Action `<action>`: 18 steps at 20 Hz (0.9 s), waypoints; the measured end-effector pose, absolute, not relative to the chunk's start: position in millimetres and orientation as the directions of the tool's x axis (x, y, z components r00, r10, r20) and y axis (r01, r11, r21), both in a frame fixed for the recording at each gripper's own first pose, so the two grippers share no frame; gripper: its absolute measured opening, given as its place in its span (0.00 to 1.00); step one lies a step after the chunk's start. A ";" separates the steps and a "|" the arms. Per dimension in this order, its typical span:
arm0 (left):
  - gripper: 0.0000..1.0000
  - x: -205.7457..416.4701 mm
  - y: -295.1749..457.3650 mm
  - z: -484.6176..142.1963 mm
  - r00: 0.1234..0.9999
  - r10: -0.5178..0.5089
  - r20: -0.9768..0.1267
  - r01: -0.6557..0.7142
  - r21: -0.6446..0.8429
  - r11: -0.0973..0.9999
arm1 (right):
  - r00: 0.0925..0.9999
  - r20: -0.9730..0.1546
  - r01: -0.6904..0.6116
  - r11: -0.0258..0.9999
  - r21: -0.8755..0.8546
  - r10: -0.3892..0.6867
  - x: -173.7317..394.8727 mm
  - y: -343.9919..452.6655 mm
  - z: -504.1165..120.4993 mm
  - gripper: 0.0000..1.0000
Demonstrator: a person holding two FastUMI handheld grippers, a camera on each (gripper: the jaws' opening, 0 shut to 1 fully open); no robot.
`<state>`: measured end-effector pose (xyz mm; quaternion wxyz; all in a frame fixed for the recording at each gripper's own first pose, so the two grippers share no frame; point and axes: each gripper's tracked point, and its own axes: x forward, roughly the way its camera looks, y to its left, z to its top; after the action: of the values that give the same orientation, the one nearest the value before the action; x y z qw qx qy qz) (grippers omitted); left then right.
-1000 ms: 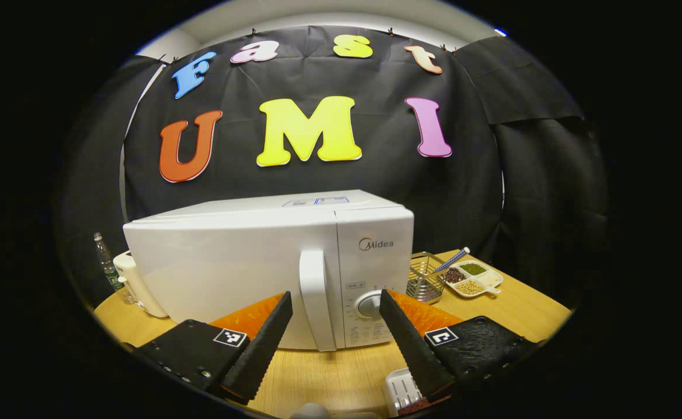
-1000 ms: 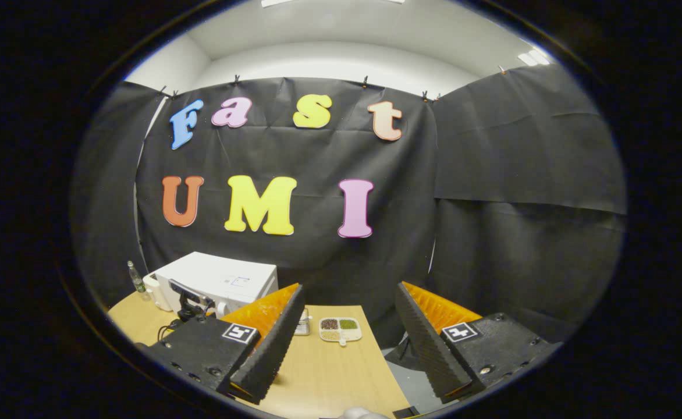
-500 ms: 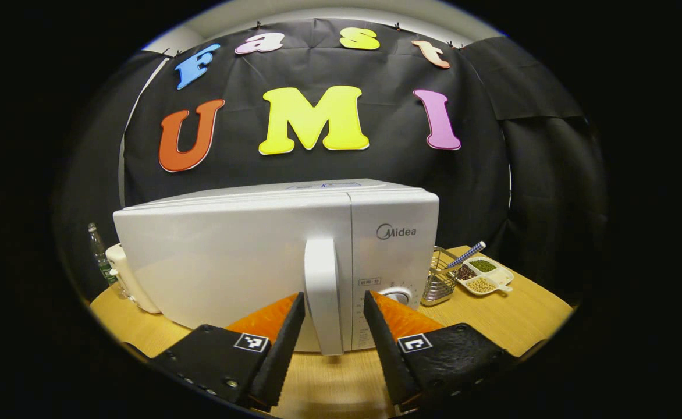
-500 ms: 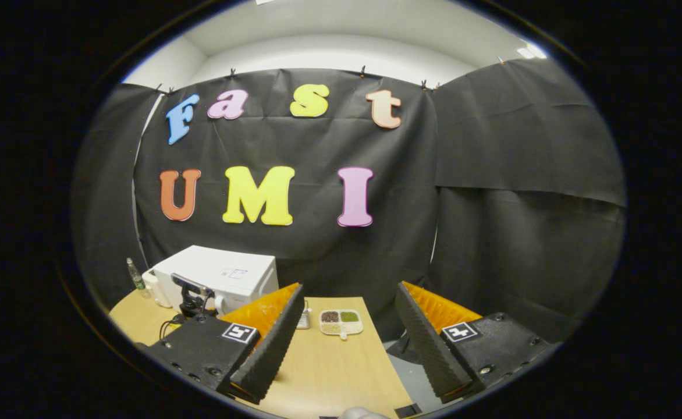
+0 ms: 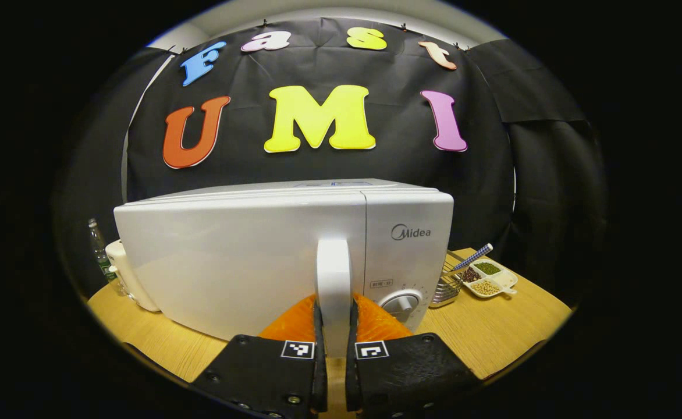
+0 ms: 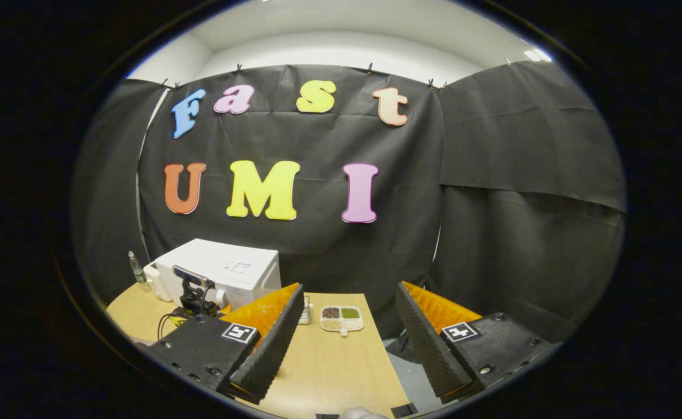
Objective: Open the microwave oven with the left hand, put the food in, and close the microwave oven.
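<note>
left gripper (image 5: 334,349) is clamped on the microwave handle (image 5: 333,279) — both fingers pressed against the lower part of the vertical white bar, one on each side; door (image 5: 242,256) sits flush with the microwave (image 5: 402,203) body, not yet opened; control dial (image 5: 400,304) just right of the handle, below the panel; microwave stands on the wooden table (image 5: 492,331); right of it a wire basket (image 5: 448,285) with a striped straw-like stick (image 5: 472,258) poking out, then the food — a white divided tray (image 5: 489,278) with dark, green and tan portions, well apart from the microwave door; left of the microwave a white appliance (image 5: 123,273) and a clear bottle (image 5: 99,250), both partly hidden

right gripper (image 6: 347,343) has its jaws spread wide, holding nothing, hanging above the near table edge; in the right gripper view the divided tray (image 6: 341,319) lies farther off between the fingers, microwave (image 6: 224,270) at far left with a camera rig in front of it
</note>
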<state>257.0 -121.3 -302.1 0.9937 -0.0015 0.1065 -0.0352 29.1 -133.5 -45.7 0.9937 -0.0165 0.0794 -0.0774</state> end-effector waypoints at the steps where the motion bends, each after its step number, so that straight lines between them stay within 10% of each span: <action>1: 0.11 257.1 -120.1 -302.3 0.975 -0.068 -0.213 0.068 -0.006 0.998 | 0.975 -0.149 0.159 0.986 -0.045 -0.164 28.2 -134.7 -43.5 0.92; 18: 0.05 168.5 -93.0 -302.2 0.961 -0.121 -0.247 0.129 0.020 0.991 | 0.984 -0.129 0.118 0.993 -0.033 -0.121 21.7 -114.2 -44.0 0.92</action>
<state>168.5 -93.0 -302.2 0.9901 0.0178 0.1238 -0.0631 21.7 -114.2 -44.0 0.9960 -0.0124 0.0656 -0.0599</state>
